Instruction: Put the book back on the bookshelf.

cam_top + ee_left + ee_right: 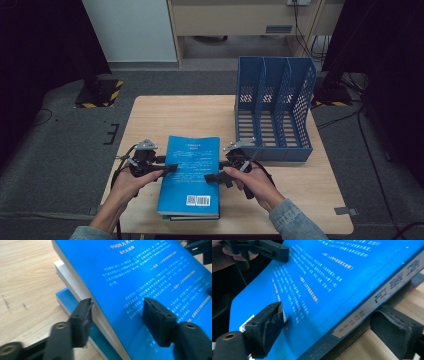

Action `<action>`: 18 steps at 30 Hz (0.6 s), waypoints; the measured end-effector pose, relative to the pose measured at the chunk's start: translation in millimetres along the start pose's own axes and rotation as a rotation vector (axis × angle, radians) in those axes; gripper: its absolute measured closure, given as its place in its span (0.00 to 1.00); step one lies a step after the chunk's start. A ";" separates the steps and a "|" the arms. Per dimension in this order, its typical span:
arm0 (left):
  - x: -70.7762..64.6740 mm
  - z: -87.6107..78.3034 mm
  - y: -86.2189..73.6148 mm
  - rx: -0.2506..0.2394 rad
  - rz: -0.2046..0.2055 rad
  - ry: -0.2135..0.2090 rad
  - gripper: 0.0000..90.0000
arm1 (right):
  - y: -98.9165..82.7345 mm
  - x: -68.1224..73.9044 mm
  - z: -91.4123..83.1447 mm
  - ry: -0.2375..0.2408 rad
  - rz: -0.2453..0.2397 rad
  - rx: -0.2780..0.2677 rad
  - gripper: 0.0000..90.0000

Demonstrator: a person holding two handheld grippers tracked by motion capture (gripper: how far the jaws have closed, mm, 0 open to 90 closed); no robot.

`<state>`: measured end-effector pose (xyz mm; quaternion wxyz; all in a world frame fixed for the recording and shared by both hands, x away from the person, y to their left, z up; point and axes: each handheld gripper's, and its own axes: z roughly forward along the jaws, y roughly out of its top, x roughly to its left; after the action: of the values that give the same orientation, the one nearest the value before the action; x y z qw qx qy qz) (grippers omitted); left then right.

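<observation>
The blue book lies back cover up at the near middle of the bench, on top of another book whose edge shows beneath it.

Judged from here, the risk is a one-sided lift. If one claw bites before the other, the top book could twist, slide off the lower one, or drag the lower book along. A grip on the cover alone might let the pages sag open.

The left claw straddles the book's left edge, partly open, one pad on the cover and the other at the page edge. The right claw straddles the spine side, its pads not yet pressing. The blue file rack stands at the far right.
</observation>
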<state>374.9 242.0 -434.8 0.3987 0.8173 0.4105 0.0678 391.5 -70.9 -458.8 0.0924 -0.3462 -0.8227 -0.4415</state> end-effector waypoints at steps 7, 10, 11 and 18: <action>5.8 -10.2 9.1 0.031 -0.008 -0.013 0.71 | 10.6 4.8 -3.0 -0.026 -0.029 0.035 0.16; 5.0 -13.0 11.5 0.037 0.003 -0.006 0.75 | 14.5 6.8 -5.5 -0.031 -0.044 0.037 0.19; 4.1 -14.2 12.4 0.035 0.017 0.004 0.75 | 16.5 8.4 -7.1 -0.035 -0.051 0.035 0.20; 2.1 -27.6 20.5 0.003 0.032 0.017 0.80 | 31.1 16.4 -16.6 -0.073 -0.096 0.007 0.25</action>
<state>376.8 252.9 -402.2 0.3930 0.8238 0.4006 0.0806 397.0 -64.4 -420.8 0.0422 -0.3216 -0.8428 -0.4296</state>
